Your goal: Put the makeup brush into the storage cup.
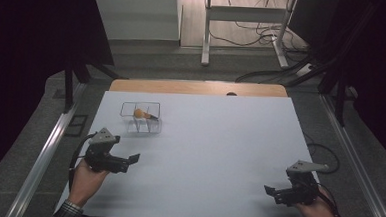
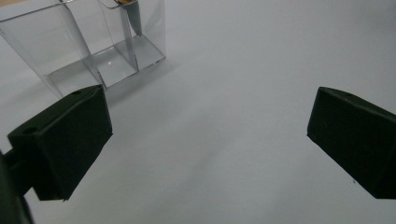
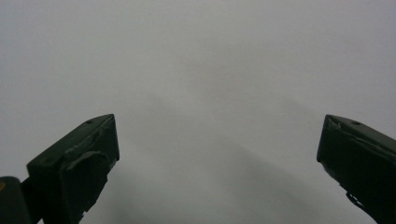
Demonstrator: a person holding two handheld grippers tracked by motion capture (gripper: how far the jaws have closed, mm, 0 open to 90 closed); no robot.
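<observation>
A clear plastic organiser box (image 1: 140, 117) with compartments stands on the white table (image 1: 213, 154) at the back left. An orange-handled tool with a dark tip (image 1: 143, 114) leans inside it. In the left gripper view the box (image 2: 88, 51) sits at the upper left, with the tool's dark tip (image 2: 135, 18) in a rear compartment. My left gripper (image 1: 130, 160) is open, a short way in front of the box, holding nothing. My right gripper (image 1: 270, 191) is open near the front right corner, over bare table (image 3: 210, 93).
A wooden strip (image 1: 197, 87) runs along the table's far edge. Metal rails (image 1: 43, 155) flank the table on both sides. Desk legs and cables (image 1: 265, 37) stand on the floor beyond. A cable (image 1: 324, 150) loops off the right edge.
</observation>
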